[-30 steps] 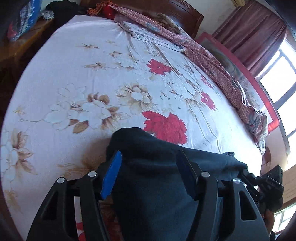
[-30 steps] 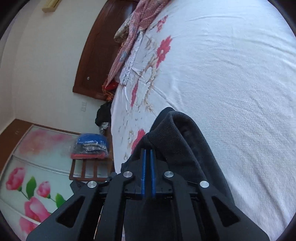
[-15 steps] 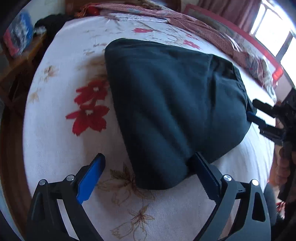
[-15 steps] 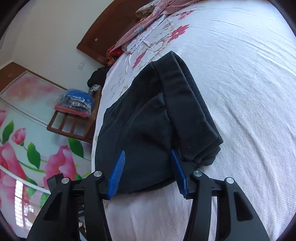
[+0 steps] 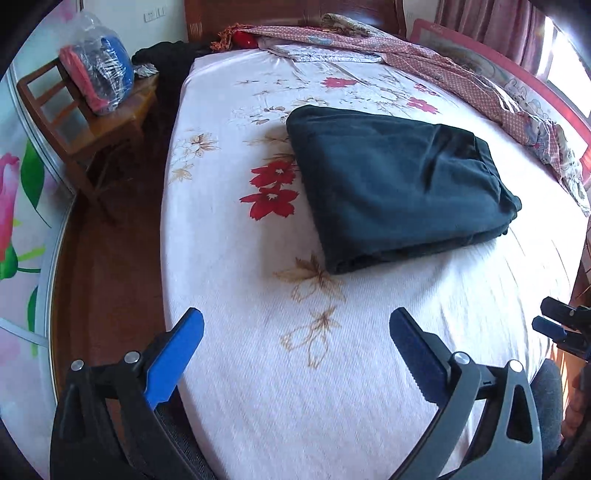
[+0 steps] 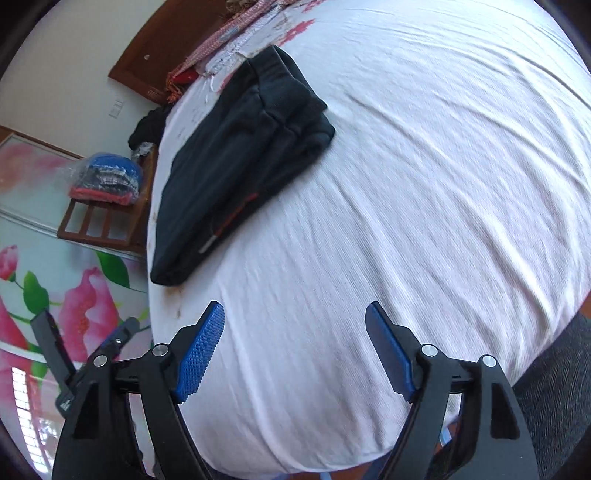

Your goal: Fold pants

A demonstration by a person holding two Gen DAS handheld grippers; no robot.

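Observation:
The dark pants lie folded into a flat bundle on the flowered white bed sheet, well ahead of both grippers. In the right wrist view the same pants lie at the upper left, with a thin red stripe along one edge. My left gripper hovers over the near part of the bed, its jaws still opening, nothing between them. My right gripper is also drawn back over bare sheet, jaws opening and empty. The right gripper shows at the right edge of the left wrist view.
A wooden chair with a plastic-wrapped bundle of clothes stands left of the bed. A red patterned blanket and pillows lie along the far side by the headboard. A flowered wardrobe door stands at the left.
Both grippers opened, let go of the pants and pulled back toward the near edge of the bed. The folded pants now lie free on the sheet.

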